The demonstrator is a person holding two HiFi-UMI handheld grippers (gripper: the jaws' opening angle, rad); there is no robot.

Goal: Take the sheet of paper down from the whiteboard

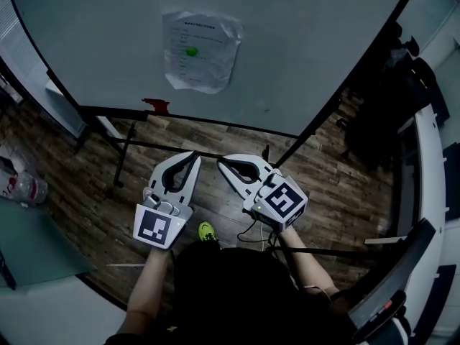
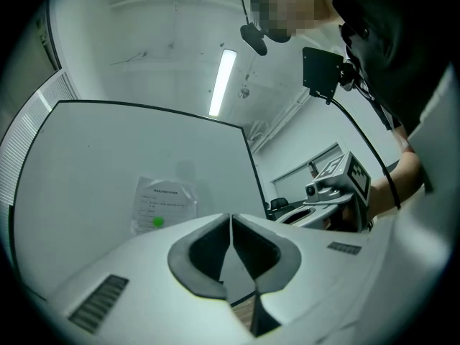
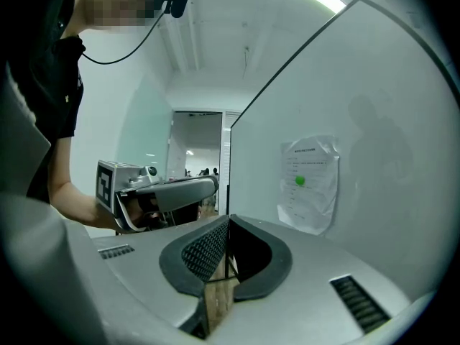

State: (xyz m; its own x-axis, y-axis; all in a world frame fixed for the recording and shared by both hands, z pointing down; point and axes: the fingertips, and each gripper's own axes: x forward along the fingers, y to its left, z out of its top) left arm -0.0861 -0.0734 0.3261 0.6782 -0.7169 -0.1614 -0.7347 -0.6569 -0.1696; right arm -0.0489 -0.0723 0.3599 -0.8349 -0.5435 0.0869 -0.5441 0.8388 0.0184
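A crinkled sheet of paper (image 1: 200,49) hangs on the whiteboard (image 1: 302,42), pinned by a round green magnet (image 1: 191,51). Both grippers are held side by side in front of the board, below the sheet and well short of it. My left gripper (image 1: 194,157) has its tips together with nothing between them; my right gripper (image 1: 221,162) is the same. In the left gripper view the paper (image 2: 164,203) lies left of the shut jaws (image 2: 231,221). In the right gripper view the paper (image 3: 309,182) lies up and to the right of the shut jaws (image 3: 228,225).
A small red object (image 1: 156,106) sits on the board's lower edge. The stand's black legs (image 1: 129,146) spread over the wood floor. A grey desk (image 1: 29,243) and a plastic bottle (image 1: 21,189) are at left. Dark chairs (image 1: 402,85) and a white counter (image 1: 431,192) are at right.
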